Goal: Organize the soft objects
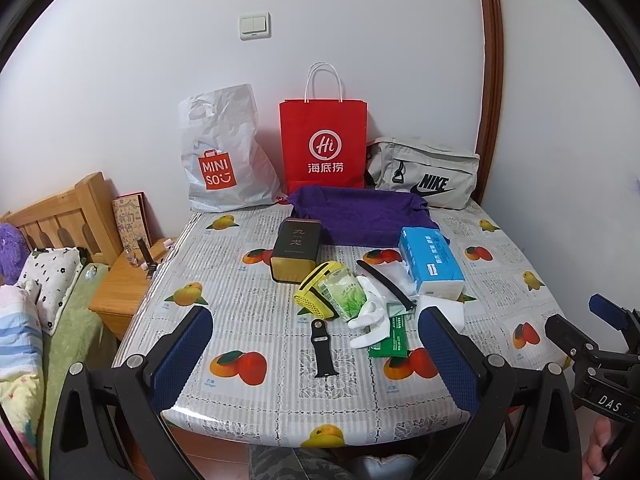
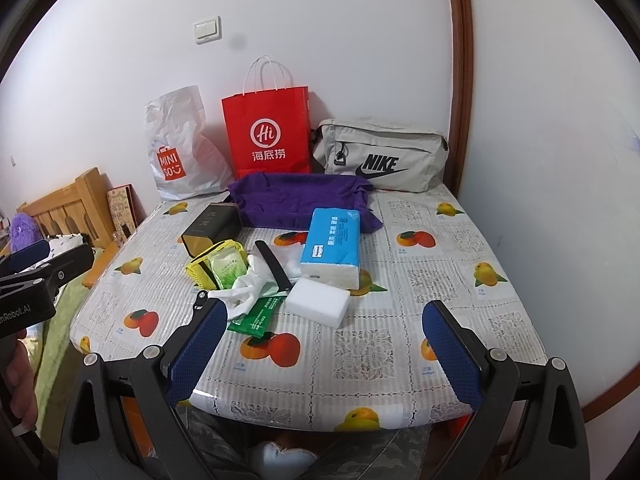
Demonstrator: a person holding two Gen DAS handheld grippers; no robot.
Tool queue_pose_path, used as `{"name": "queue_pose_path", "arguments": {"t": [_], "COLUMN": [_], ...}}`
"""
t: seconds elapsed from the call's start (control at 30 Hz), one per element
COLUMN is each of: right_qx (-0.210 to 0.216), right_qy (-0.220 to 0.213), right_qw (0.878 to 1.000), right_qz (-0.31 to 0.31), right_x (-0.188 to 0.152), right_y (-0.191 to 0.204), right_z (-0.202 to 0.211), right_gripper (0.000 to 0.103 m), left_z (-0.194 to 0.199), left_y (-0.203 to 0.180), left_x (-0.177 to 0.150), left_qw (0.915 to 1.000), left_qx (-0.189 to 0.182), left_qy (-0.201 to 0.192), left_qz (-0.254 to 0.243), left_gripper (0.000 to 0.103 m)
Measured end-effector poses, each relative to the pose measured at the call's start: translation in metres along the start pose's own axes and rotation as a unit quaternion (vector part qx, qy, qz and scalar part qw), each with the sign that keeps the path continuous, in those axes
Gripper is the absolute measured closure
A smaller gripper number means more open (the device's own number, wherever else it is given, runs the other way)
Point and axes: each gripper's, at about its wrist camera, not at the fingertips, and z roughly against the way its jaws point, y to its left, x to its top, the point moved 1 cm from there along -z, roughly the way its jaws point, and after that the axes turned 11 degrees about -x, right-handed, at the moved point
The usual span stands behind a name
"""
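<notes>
Several soft things lie heaped at the centre of the left wrist frame: a purple towel (image 1: 360,216) spread at the back, a blue tissue pack (image 1: 432,260) at its right front corner, a white glove (image 1: 370,320) draped over a green wipes packet (image 1: 390,342), and a white sponge (image 2: 318,302) just right of them in the right wrist view. Beside the glove, to the left, sit a yellow mesh pouch (image 1: 316,286), a dark tea tin (image 1: 296,250) and a black watch strap (image 1: 322,348). All rest on the fruit-print tablecloth (image 1: 240,304).

Against the wall in the upper middle stand a white MINISO bag (image 1: 224,160), a red Haidilao paper bag (image 1: 324,144) and a grey Nike bag (image 1: 428,172).

Low in each frame, the left gripper (image 1: 316,356) and the right gripper (image 2: 324,348) hang over the near table edge, fingers spread wide, grasping nothing.
</notes>
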Motion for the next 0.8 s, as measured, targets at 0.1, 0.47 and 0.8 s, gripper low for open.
{"name": "queue_pose_path", "arguments": {"t": [0.1,0.47,0.8], "right_qx": [0.001,-0.002,-0.003], "right_qy": [-0.001,-0.002,-0.004], "right_qw": [1.0,1.0,1.0], "right_qz": [0.0,-0.002,-0.003], "right_x": [0.0,-0.0001,0.0002], "right_y": [-0.0001,-0.0017,-0.0021], "right_z": [0.0005,0.0023,0.0052], "right_gripper": [0.006,0.006,0.006], "left_z": [0.0001,-0.0003,0.0017], "left_y": [-0.0014,-0.0039,-0.009], "left_x": [-0.0008,0.0001,0.0016], "left_qw": [1.0,1.0,0.9999], "left_qx": [0.003,0.004,0.002], "left_qy": [-0.001,-0.003,-0.012], "left_qz": [-0.002,-0.004,-0.01], "left_gripper": [0.0,0.0,0.0]}}
